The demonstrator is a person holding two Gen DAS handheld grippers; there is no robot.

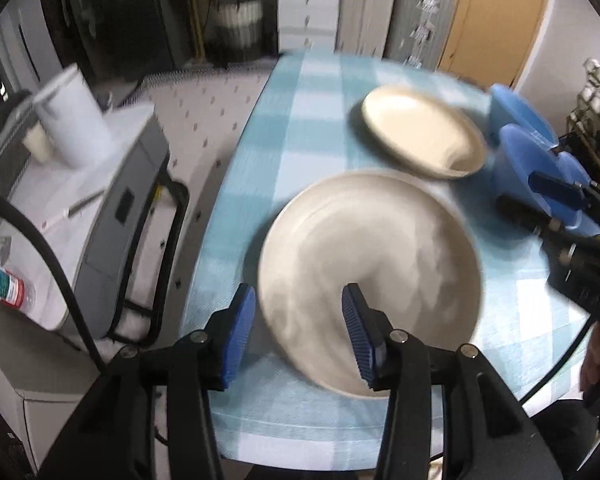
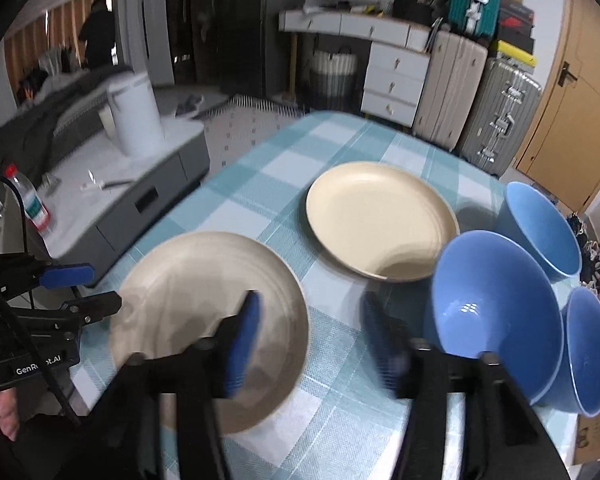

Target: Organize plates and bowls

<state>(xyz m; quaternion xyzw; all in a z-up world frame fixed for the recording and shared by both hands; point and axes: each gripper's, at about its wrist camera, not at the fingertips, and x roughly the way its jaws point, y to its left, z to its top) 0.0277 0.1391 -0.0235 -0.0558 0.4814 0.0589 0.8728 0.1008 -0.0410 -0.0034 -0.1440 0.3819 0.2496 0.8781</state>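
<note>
Both hand-held grippers hang above the checked tabletop [image 2: 340,140] right now, and nothing is caught in either one. The left hand-held gripper [image 1: 298,334] has its blue pads apart, hovering over the near rim of the grey plate [image 1: 380,264], which lies flat on the cloth close to the tabletop's front edge. The pads are clear of that rim, not pressing it.

Over on the other side, the right hand-held gripper [image 2: 312,340] is spread wide, its fingers blurred, one over the grey plate's right edge and the other over bare cloth. Empty between them.

Behind the grey plate, a little further back, sits the cream plate [image 2: 380,220], also flat, apart from the first. To its right are three blue bowls: the big front bowl [image 2: 496,300] just beside the cream plate's rim, the back bowl [image 2: 540,232] behind it, and a third bowl [image 2: 588,352] at the far right, tilted and seemingly touching the front one.

Off the tabletop to the left, a white canister [image 2: 136,116] stands on a grey cabinet [image 2: 148,196], with a water bottle [image 2: 32,204] nearby.
</note>
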